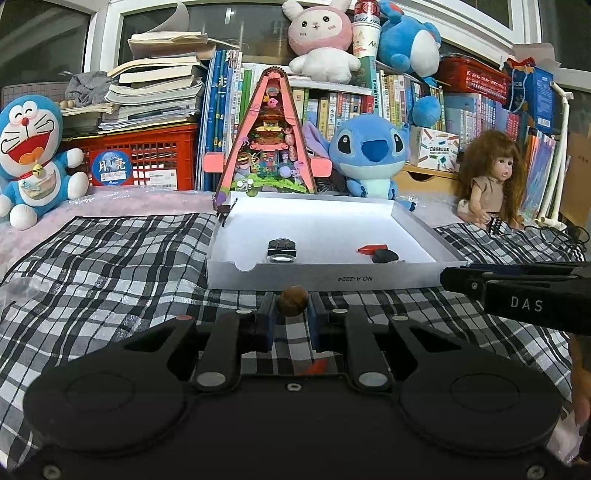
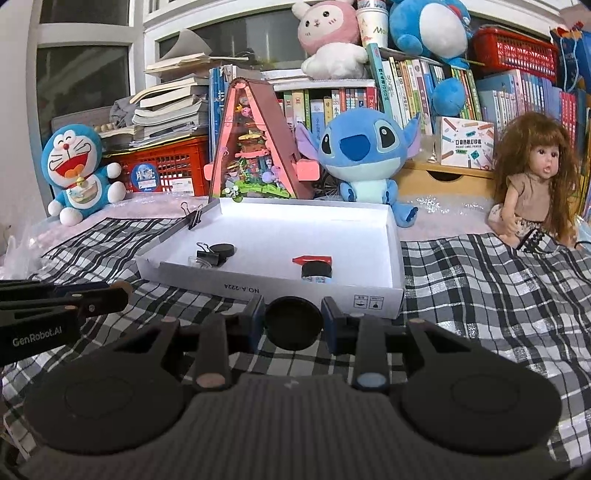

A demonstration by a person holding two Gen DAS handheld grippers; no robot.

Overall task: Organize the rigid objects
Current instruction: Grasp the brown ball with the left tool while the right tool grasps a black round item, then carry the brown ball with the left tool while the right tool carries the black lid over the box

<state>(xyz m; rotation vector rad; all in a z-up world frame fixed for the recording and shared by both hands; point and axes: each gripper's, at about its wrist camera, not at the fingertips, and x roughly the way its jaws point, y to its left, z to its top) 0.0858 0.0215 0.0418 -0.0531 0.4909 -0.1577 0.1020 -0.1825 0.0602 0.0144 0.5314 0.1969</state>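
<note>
both fingers [image 1: 292, 314] gripping, seemingly nut [image 1: 292, 301].

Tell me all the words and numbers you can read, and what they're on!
"NO.A-2224" on the white box's front wall, upside down.
"DAS" on the right gripper's side.
"GenRobot.AI" on the left gripper's side.
"POCKET LABEL PRINTER" on a small carton on the shelf.
"Bud" on the red can up top.
Book spines and the round blue sticker on the red crate: too small or blurred to read.
</note>
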